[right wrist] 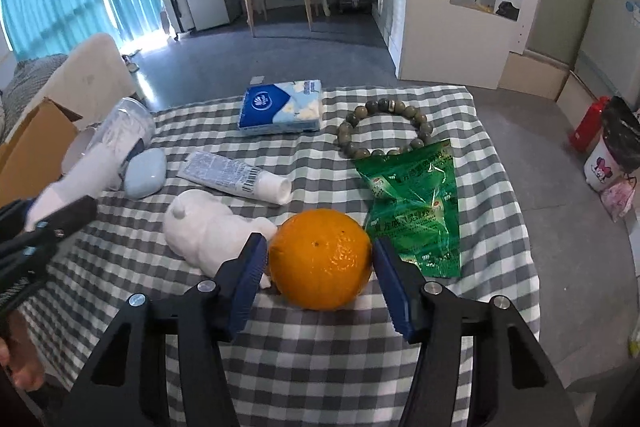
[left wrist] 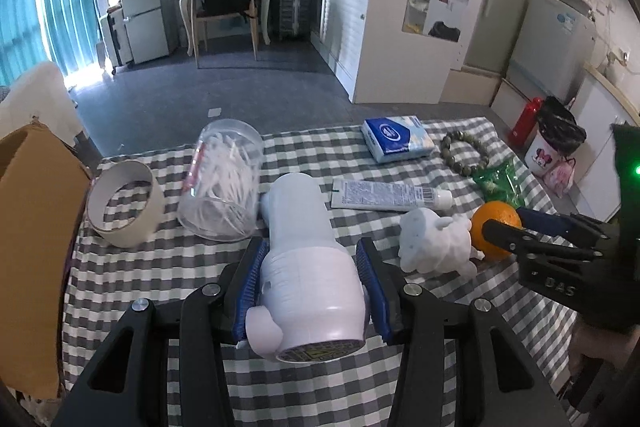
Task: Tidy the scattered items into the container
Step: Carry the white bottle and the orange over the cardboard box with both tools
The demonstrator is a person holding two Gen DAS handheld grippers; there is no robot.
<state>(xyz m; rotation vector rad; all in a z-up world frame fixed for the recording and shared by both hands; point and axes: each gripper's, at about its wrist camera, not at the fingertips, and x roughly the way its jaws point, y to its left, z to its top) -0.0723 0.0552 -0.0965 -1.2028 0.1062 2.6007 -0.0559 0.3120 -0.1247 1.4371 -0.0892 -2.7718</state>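
Closest to the lens, the left tool (left wrist: 312, 291) had its blue pads clamped on the sides of a white bottle (left wrist: 308, 267), roughly half open around it, with the bottle lying along the fingers, base toward the camera and, by the looks of it, lifted off the checked counter (left wrist: 304, 383).

The right tool (right wrist: 320, 275) sat around the orange (right wrist: 320, 259), which rested on the counter. Its jaws were about halfway open with the pads right up against the peel on both sides; I honestly couldn't tell if they were actually squeezing it.

Working out from the orange: a white bear figure (right wrist: 208, 231) lay touching it on the left, and a green foil packet (right wrist: 416, 207) lay just beside it on the right. Behind it were a white tube (right wrist: 236, 177), a bead bracelet (right wrist: 384, 127) and a blue tissue pack (right wrist: 280, 107). Far left of the orange were a clear jar of cotton swabs (left wrist: 224, 183) lying on its side, a tape roll (left wrist: 126, 203), and the cardboard box (left wrist: 36, 235) at the counter's edge.
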